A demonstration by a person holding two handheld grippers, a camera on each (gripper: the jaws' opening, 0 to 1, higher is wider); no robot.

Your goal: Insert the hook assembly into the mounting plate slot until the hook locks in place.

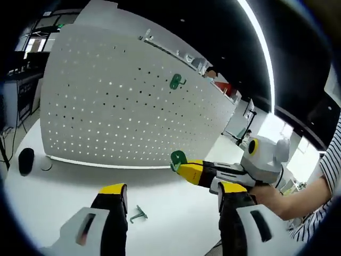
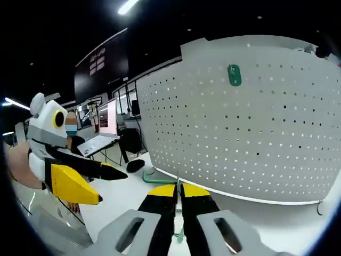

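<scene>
Yellow-tipped left tongs (image 1: 173,193) rise from the bottom of the left gripper view, jaws spread wide and grasping nothing. Between them, low on the white desk (image 1: 64,184), lies a spare green hook (image 1: 138,214), flat and untouched. Entering from the right of that view, the right tongs (image 1: 184,169) are clenched on a green hook (image 1: 178,158), whose round plate sticks out past the tips, toward the pegboard (image 1: 117,106). In the right gripper view those same tongs (image 2: 178,191) show pressed together, a thin edge of the hook standing up between the tips. The pegboard (image 2: 256,128) stands upright ahead of them, still apart from the hook. One mounted hook (image 1: 177,81) already sits in its upper centre. The right hand is judged the nearer to the board; the held hook would need to travel forward along the tongs' own axis, plate facing the holes.
</scene>
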